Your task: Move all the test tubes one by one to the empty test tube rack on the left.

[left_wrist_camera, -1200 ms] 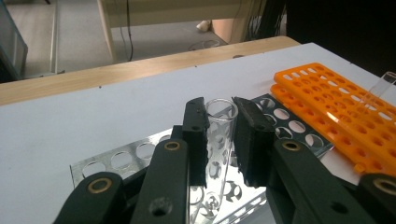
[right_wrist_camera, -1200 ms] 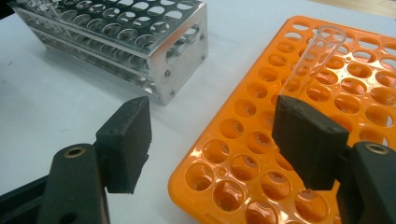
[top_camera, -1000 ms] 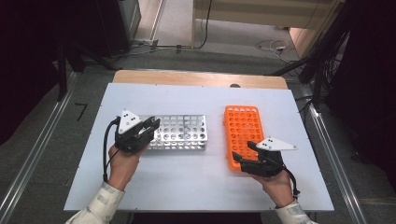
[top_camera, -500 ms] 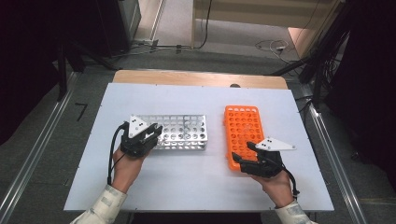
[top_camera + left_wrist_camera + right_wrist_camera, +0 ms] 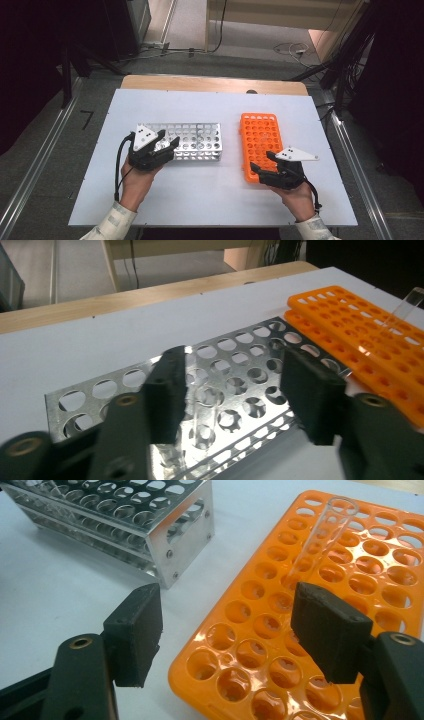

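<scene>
Test tube (image 5: 320, 540), clear glass, stood tilted in the orange rack (image 5: 260, 142) right of the metal rack (image 5: 192, 142); it looked light, slick and breakable, best gripped mid-barrel. Your left gripper (image 5: 167, 145) had just been opening, empty; your right gripper (image 5: 260, 161) was wide, empty. Open table (image 5: 210, 200) lay near you.

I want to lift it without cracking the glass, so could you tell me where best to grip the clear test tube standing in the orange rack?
Grip the clear test tube on its bare upper length, just under the open rim. Come from above the orange rack along the tube's lean, since its lower end sits in a hole. The right gripper is open close by.
</scene>
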`<state>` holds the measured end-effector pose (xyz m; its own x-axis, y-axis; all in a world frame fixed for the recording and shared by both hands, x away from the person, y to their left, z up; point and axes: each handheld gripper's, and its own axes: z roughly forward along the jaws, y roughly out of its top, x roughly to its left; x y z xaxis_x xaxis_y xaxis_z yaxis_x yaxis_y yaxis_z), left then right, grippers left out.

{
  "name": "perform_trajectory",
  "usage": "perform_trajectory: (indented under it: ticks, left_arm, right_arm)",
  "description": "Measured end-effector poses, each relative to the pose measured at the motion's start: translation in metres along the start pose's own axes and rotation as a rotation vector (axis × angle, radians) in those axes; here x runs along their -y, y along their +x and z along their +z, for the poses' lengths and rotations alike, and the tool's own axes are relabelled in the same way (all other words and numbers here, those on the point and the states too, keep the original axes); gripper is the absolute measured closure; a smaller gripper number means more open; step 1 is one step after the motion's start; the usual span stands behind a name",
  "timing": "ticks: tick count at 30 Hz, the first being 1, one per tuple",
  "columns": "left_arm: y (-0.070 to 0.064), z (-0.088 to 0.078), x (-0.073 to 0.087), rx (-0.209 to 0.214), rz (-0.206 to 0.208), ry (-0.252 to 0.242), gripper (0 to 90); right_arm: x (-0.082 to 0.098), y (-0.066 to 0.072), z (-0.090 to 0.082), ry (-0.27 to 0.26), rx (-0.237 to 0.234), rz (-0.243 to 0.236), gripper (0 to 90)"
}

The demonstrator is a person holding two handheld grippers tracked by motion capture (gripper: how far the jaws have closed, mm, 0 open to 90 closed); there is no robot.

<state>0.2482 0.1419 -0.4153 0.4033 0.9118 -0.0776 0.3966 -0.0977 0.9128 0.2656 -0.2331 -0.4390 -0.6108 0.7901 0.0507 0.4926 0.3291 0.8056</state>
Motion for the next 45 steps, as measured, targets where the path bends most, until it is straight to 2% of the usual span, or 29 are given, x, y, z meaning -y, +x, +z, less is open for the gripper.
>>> perform_trajectory:
  ticks: [3,7,16,21,26,28,31,38,45]
  left_arm:
    - [-0.006,-0.005,0.001,0.022,-0.013,0.002,25.3]
    - [-0.012,-0.012,0.007,0.074,-0.043,-0.007,21.4]
    - [-0.023,-0.014,0.009,0.106,-0.024,-0.009,19.9]
    - [-0.026,-0.012,0.01,0.113,-0.016,-0.005,19.9]
    - [-0.026,-0.011,0.011,0.113,-0.011,0.004,19.9]
    - [-0.026,-0.011,0.011,0.113,-0.012,0.004,19.9]
    - [-0.026,-0.011,0.011,0.114,-0.013,0.005,19.9]
    - [-0.026,-0.01,0.011,0.116,-0.013,0.009,20.0]
    - [-0.026,-0.01,0.011,0.116,-0.014,0.009,20.1]
  right_arm:
    - [0.0,-0.003,0.001,-0.006,0.016,0.005,27.5]
    - [0.001,-0.01,0.006,-0.008,0.046,0.021,29.1]
    - [-0.001,-0.026,0.026,-0.005,0.112,0.04,31.4]
    - [-0.005,-0.033,0.036,0.003,0.121,0.065,33.1]
    - [-0.012,-0.032,0.044,0.007,0.113,0.059,39.9]
    - [-0.016,-0.031,0.048,0.024,0.103,0.057,43.3]
    - [-0.02,-0.03,0.052,0.029,0.097,0.081,48.3]
    - [-0.023,-0.029,0.059,0.065,0.128,0.085,56.4]
    - [-0.023,-0.03,0.059,0.065,0.158,0.103,72.6]
